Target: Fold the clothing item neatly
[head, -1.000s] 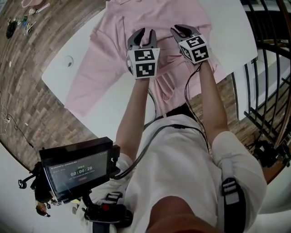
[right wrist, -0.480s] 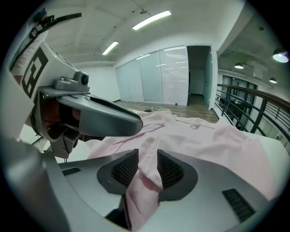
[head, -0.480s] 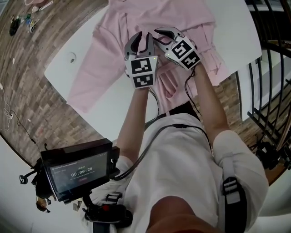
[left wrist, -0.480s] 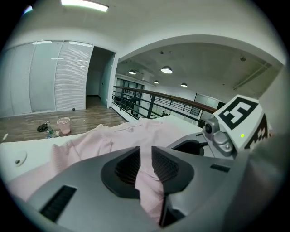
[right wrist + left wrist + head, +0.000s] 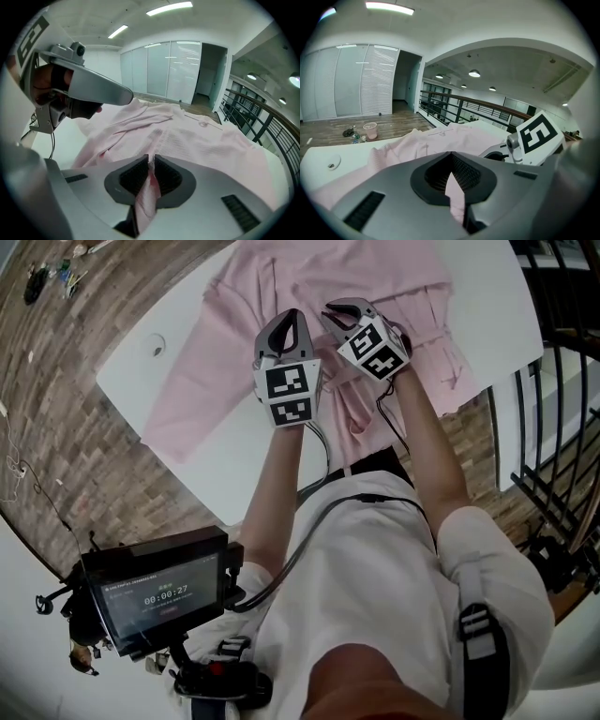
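A pink shirt (image 5: 309, 296) lies spread over the white table (image 5: 211, 456). Both grippers sit side by side near its front hem. My left gripper (image 5: 286, 322) has just been closing and is shut on a fold of the pink fabric (image 5: 455, 199), which shows pinched between its pads. My right gripper (image 5: 336, 309) has also just been closing, and a bunched strip of the shirt's fabric (image 5: 147, 194) is clamped between its jaws. The rest of the shirt (image 5: 187, 136) stretches away in front of it, and the left gripper (image 5: 89, 89) shows at that view's upper left.
The table's front edge runs close to the person's body. Brick-pattern flooring (image 5: 56, 427) surrounds the table. A black railing (image 5: 553, 427) stands at the right. A tablet with a timer (image 5: 159, 592) hangs at the lower left. A pink bin (image 5: 370, 130) stands on the far floor.
Both grippers moved left and slightly up over the shirt. The left jaws, open before, have shut on the fabric. The right gripper rolled and closed on a bunch of cloth.
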Demonstrator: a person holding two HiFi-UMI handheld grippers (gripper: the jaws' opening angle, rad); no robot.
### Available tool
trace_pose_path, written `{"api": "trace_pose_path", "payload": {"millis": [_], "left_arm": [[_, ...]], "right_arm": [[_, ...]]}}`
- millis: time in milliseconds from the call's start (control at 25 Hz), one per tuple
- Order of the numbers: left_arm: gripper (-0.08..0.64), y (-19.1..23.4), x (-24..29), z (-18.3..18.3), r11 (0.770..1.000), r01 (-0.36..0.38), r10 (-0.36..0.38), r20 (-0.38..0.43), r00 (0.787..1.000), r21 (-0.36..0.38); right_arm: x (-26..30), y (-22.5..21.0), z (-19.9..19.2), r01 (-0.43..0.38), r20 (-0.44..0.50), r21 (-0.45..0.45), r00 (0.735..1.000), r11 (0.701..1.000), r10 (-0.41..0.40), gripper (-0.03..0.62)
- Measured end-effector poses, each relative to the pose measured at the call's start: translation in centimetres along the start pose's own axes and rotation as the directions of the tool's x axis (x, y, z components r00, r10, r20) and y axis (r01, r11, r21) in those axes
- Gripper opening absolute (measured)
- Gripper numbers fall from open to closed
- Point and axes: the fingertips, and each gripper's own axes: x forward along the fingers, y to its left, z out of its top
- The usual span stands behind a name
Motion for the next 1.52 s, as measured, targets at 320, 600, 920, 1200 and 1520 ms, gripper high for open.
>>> {"api": "trace_pose_path", "payload": {"millis": [320, 600, 920, 1200, 1520], "left_arm": [[0.003, 0.4, -1.3, 0.4, 1.0, -0.009, 0.008, 0.025, 1.0, 0.004], [0.003, 0.7, -2.3, 0.6, 1.0, -0.017, 0.016, 0.037, 0.999, 0.011], [0.003, 1.5, -3.3, 0.2, 0.999, -0.041, 0.04, 0.038, 0.998, 0.013], [0.003, 1.9, -3.1, 0.0, 0.998, -0.06, 0.059, 0.037, 0.998, 0.01], [0.003, -0.9, 0.8, -1.9, 0.998, -0.044, 0.045, -0.026, 0.999, 0.039]], "right_arm": [[-1.9, 1.1, 2.5, -0.017, 0.146, 0.117, 0.989, 0.993, 0.0, 0.028], [-1.5, 3.3, 4.2, -0.067, 0.186, 0.102, 0.981, 0.993, 0.047, 0.028], [-0.4, 4.9, 4.6, -0.122, 0.211, 0.105, 0.973, 0.987, 0.098, 0.029], [0.1, 5.5, 3.0, -0.187, 0.169, 0.105, 0.971, 0.977, 0.168, 0.129], [-5.5, -6.2, -2.5, 0.087, 0.153, 0.238, 0.98, 0.967, -0.126, 0.031]]}}
